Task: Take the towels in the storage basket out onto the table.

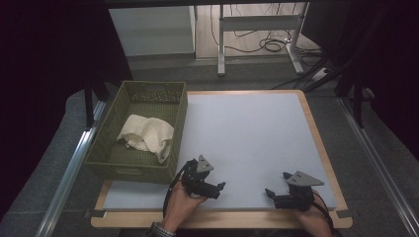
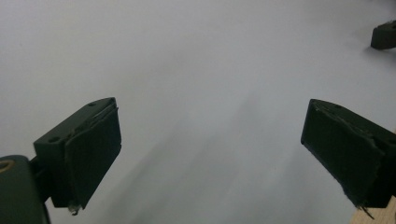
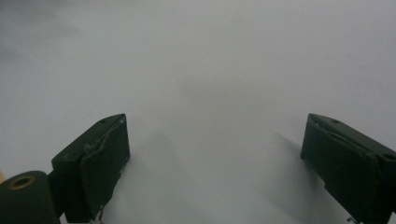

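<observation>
A cream cloth lies crumpled inside a green slotted basket at the left of the table. My left gripper rests low over the white mat near the front edge, just right of the basket's near corner, and points right. In its own view the left gripper stands open with bare mat between the jaws. My right gripper sits at the front right and points left toward the other. The right gripper is open too, holding nothing. A jaw tip of the right gripper shows far off in the left gripper view.
The mat lies on a wooden-edged table. Metal rails run along both sides. A desk frame and cables stand on the floor beyond the far edge.
</observation>
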